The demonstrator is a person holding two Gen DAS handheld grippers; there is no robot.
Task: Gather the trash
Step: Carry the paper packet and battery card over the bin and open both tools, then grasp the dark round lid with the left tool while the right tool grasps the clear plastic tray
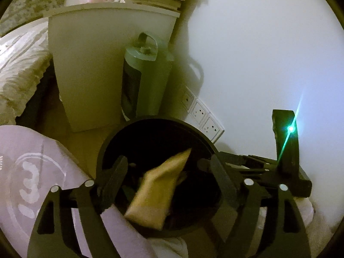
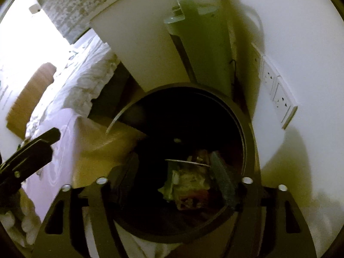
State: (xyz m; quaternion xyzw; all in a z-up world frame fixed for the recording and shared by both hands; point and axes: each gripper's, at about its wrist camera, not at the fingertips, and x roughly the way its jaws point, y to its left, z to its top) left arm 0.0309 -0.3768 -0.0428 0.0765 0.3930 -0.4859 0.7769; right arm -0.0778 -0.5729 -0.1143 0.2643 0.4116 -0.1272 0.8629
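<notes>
A round black trash bin (image 1: pixel 206 142) stands on the floor by the wall. My left gripper (image 1: pixel 164 165) hangs over its mouth with the jaws wide apart. A tan piece of paper (image 1: pixel 159 191) lies loose between the fingers (image 1: pixel 116 178), tilted over the bin's near rim, and neither pad presses on it. The right wrist view looks straight down into the bin (image 2: pixel 249 133), where crumpled wrappers (image 2: pixel 189 185) lie at the bottom. My right gripper (image 2: pixel 175 178) is open above them with nothing between its fingers. Each gripper's body shows at the edge of the other's view.
Behind the bin stand a white bedside cabinet (image 1: pixel 96 64) and a grey-green tower appliance (image 1: pixel 146 75). Wall sockets (image 1: pixel 202 116) sit low on the white wall. A bed with white covers (image 2: pixel 81 81) is at the left. Lilac cloth with a printed figure (image 1: pixel 32 182) lies beside the bin.
</notes>
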